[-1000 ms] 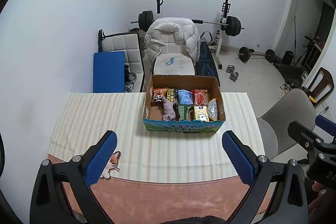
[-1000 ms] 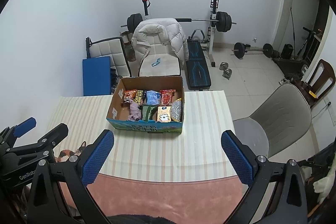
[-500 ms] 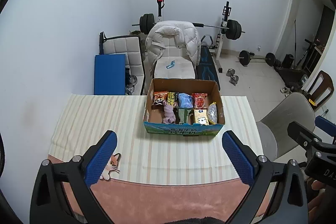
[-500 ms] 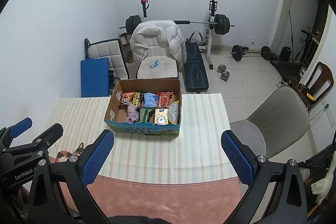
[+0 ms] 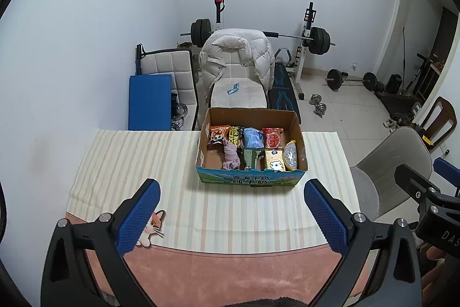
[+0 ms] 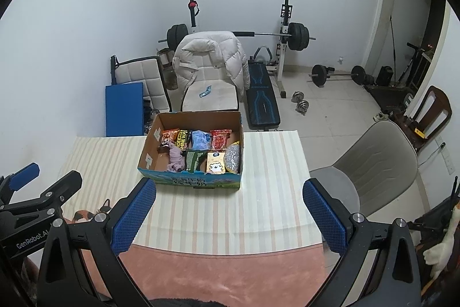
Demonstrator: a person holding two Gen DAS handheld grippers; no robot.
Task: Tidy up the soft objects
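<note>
An open cardboard box (image 5: pixel 249 179) (image 6: pixel 189 181) stands at the far middle of the striped table cloth (image 5: pixel 138 157) (image 6: pixel 270 163). It holds several snack packets and a crumpled mauve cloth (image 5: pixel 231 156) (image 6: pixel 176 156). A small cat-shaped soft piece (image 5: pixel 151 226) lies at the cloth's near left edge; in the right wrist view (image 6: pixel 86 214) it is partly hidden. My left gripper (image 5: pixel 233 216) is open and empty, well short of the box. My right gripper (image 6: pixel 230 216) is open and empty too, also short of the box.
A pink mat (image 5: pixel 230 272) covers the near table edge. Behind the table stand a chair with a white puffer jacket (image 5: pixel 237 56), a blue pad (image 5: pixel 149 101) and a barbell rack (image 5: pixel 309 33). A grey chair (image 5: pixel 394 163) stands at the right.
Both grippers have drawn back and risen a little, so the box sits slightly farther up in both views. Jaws stay open. Nothing on the table has moved.
</note>
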